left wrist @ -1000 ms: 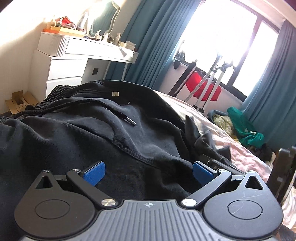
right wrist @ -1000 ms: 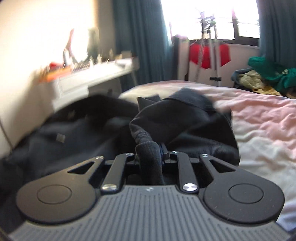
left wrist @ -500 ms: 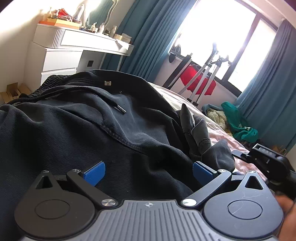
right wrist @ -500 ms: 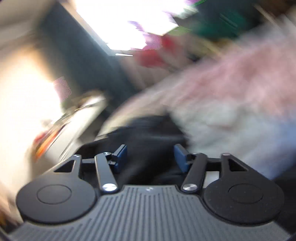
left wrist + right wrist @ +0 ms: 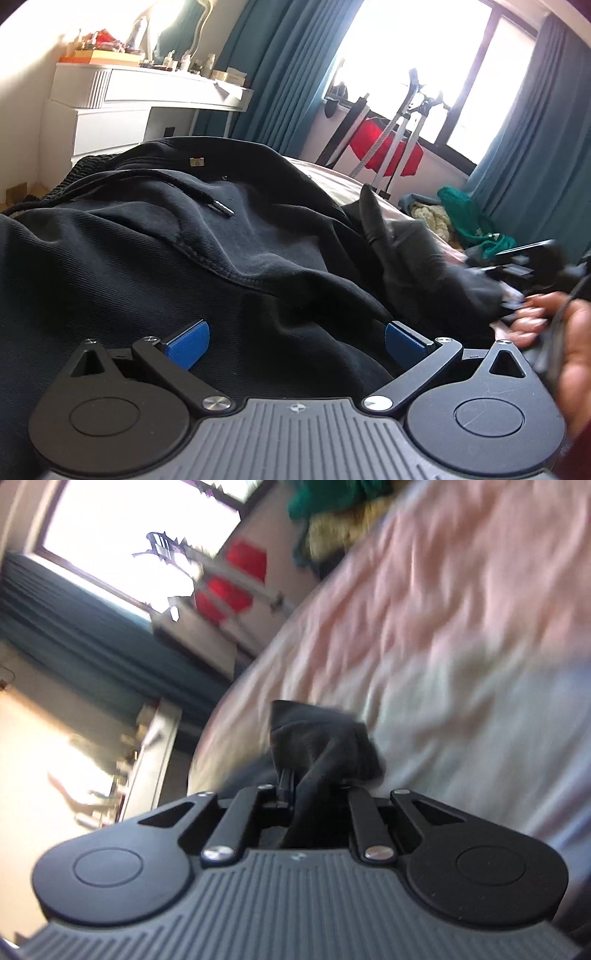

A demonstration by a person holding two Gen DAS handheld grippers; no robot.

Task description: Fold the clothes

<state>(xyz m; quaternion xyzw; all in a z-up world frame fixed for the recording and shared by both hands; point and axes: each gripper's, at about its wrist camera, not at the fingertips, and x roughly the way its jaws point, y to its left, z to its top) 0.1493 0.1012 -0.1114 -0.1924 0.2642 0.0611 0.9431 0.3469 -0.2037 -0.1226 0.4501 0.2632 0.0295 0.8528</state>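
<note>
We see the black garment (image 5: 192, 266) heaped on the pink bed (image 5: 461, 635), filling the left wrist view from 9 to 3 o'clock. The left gripper (image 5: 293, 338) hovers over it, jaws wide apart, nothing pinched. The right gripper (image 5: 314, 786) is clamped on a black fold at the garment's 3 o'clock edge, held by the person's hand (image 5: 554, 332).

Risks, as we judge them:
- One-corner pull drags the whole heap instead of spreading it; the free gripper pins nothing.
- The bunched, thin pinch may slip out under tension.
- The drawstring (image 5: 207, 197) could snag inside a crease.
</note>
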